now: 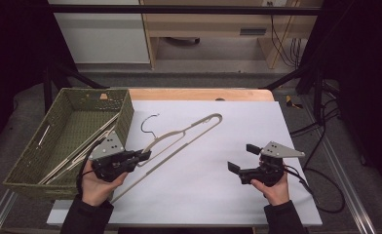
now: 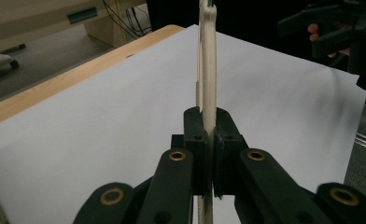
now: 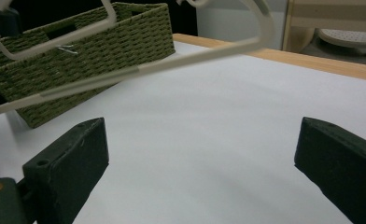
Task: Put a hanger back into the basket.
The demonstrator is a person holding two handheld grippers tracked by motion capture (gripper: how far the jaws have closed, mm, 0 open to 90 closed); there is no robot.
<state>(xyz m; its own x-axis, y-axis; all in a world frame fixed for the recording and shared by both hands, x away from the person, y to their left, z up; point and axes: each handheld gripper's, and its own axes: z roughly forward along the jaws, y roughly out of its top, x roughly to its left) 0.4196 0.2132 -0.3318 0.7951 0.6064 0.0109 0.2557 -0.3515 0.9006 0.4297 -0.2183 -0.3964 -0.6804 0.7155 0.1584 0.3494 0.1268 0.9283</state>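
A: Left hand-held gripper [image 1: 143, 156] clenched on a cream clothes hanger [image 1: 189, 132], pads pinching its flat arm near the basket's corner.

B: Hanger position?

A: Slanting over the white sheet [image 1: 218, 185] on the counter [image 1: 199, 94], wire hook toward the far side.

B: Right one?

A: Right hand-held gripper [image 1: 242, 158] released, jaws spread wide, nothing between. Woven green basket [image 1: 72, 102] at left, holding more hangers.
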